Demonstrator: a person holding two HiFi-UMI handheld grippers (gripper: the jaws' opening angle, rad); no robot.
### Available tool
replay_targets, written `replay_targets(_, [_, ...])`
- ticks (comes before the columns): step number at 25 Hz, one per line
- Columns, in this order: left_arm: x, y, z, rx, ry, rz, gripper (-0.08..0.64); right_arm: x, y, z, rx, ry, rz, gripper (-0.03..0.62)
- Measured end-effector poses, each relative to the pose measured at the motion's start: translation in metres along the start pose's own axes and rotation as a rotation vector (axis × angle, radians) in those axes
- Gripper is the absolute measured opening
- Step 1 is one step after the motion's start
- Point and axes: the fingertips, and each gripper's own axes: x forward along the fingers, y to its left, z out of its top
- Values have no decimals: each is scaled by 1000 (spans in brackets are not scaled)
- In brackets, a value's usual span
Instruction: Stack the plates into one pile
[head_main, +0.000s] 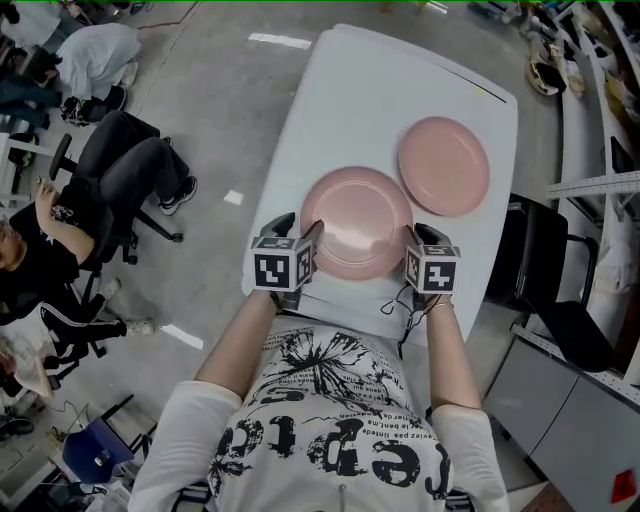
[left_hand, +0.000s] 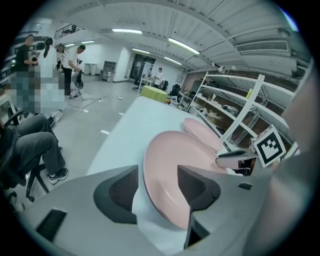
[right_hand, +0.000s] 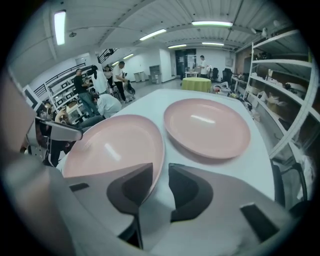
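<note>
At the worktop's (head_main: 350, 90) near edge, the near plate (head_main: 357, 222) lies with opposite rims inside the wide-open left gripper (head_main: 303, 228) and half-open right gripper (head_main: 418, 236). Neither presses it, though they seem placed for a level lift. The far plate (head_main: 444, 166) sits just beside it, unstacked.

White table (head_main: 372, 95) on grey floor (head_main: 240, 120). Left of the table, a seated person in dark trousers (head_main: 135, 170); farther left, a crouching person in a white top (head_main: 98, 55). Right of the table, a black chair (head_main: 540, 250) and white metal shelving (right_hand: 282, 75). Beyond the table's far end, a green-covered table (right_hand: 196, 83).
</note>
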Motion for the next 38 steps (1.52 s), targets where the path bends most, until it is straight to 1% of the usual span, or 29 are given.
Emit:
replay_targets(3, [0, -2, 14, 14, -18, -8, 250, -6, -9, 14, 34, -65, -13, 165])
replay_targets(4, [2, -5, 19, 17, -23, -11, 250, -8, -14, 17, 47, -79, -16, 172])
replay_targets(6, [6, -15, 32, 29, -33, -28, 250, -12, -26, 22, 77, -100, -28, 172])
replay_targets(8, [13, -31, 48, 50, -41, -65, 247, -19, -41, 25, 115, -122, -51, 172])
replay_targets(14, [43, -89, 101, 157, -41, -185, 245, -40, -97, 33, 224, -179, -146, 172])
replay_targets(16, [59, -109, 116, 191, -30, -224, 245, -41, -118, 35, 254, -187, -175, 189])
replay_targets(18, [78, -126, 127, 227, -7, -253, 241, -42, -139, 37, 280, -192, -202, 189])
replay_targets(22, [118, -152, 142, 289, 42, -283, 241, -36, -177, 43, 314, -191, -237, 189])
replay_targets(24, [137, -160, 150, 293, 57, -291, 238, -30, -191, 46, 326, -188, -242, 189])
replay_targets(25, [146, -162, 154, 288, 61, -290, 221, -27, -197, 47, 331, -186, -244, 189])
replay_targets(28, [172, -164, 167, 282, 77, -273, 218, -17, -212, 52, 347, -179, -246, 189])
replay_targets(32, [206, -161, 168, 295, 136, -249, 216, -1, -227, 52, 385, -157, -248, 173])
replay_targets(36, [228, -157, 161, 284, 189, -264, 153, 13, -235, 48, 428, -143, -244, 173])
replay_targets(38, [236, -157, 159, 277, 212, -281, 139, 21, -236, 46, 447, -141, -234, 173])
